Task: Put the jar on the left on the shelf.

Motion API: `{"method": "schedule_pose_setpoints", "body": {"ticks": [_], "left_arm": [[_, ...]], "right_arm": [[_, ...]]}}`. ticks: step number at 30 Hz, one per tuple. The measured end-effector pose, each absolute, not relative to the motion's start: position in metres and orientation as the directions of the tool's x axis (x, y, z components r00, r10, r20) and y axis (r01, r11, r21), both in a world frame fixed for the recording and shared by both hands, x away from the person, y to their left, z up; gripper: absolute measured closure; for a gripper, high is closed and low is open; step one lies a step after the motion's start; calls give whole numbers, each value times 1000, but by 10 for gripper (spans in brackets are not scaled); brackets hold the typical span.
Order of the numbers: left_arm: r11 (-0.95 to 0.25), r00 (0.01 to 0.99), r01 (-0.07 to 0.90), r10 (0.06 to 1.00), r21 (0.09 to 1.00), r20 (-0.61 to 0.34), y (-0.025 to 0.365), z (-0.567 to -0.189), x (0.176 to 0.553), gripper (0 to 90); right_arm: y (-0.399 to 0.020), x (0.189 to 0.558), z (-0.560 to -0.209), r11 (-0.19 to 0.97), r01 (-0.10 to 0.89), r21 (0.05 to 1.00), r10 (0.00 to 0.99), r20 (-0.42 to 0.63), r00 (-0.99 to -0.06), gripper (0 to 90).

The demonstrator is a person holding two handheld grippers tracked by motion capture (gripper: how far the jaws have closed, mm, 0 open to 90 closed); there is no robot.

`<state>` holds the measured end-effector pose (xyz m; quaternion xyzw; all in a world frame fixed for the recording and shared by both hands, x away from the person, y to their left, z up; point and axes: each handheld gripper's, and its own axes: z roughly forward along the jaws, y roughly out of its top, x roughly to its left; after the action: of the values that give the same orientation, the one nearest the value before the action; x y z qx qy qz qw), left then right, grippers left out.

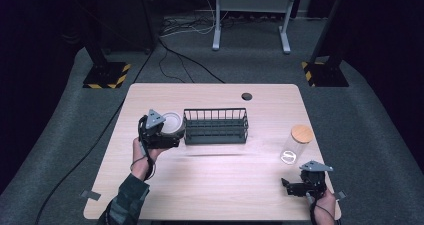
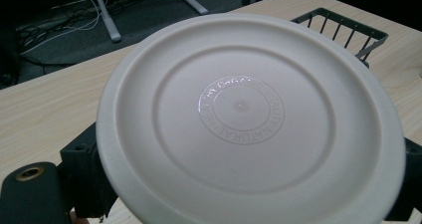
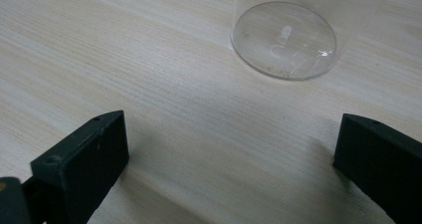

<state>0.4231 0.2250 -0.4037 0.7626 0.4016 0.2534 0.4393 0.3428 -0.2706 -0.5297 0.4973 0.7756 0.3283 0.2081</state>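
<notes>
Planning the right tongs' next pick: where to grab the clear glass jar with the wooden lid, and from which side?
Grip the clear glass jar with the wooden lid on its cylindrical wall, mid-height, coming level from the person's side. It stands upright just ahead of the open right tongs.

The left claw (image 1: pixel 167 131) sits at the left of the worktop (image 1: pixel 215 185), held up by a left hand (image 1: pixel 142 152) whose dark-sleeved forearm comes in from the bottom edge; its jaws are clamped on a white lid (image 2: pixel 249 119). The right claw (image 1: pixel 292 185) hovers low near the front right corner, gripped by the right hand (image 1: pixel 325 202), its two black jaws spread wide with nothing between them.
</notes>
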Motion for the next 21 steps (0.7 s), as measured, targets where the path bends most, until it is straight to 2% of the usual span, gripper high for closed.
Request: {"method": "schedule_pose_setpoints", "body": {"ticks": [21], "left_arm": [[-309,576,385,816,870,35,209,-396,442,98]], "right_arm": [[-271,343,-530,287,636,716,911,2,-413,0]]}}
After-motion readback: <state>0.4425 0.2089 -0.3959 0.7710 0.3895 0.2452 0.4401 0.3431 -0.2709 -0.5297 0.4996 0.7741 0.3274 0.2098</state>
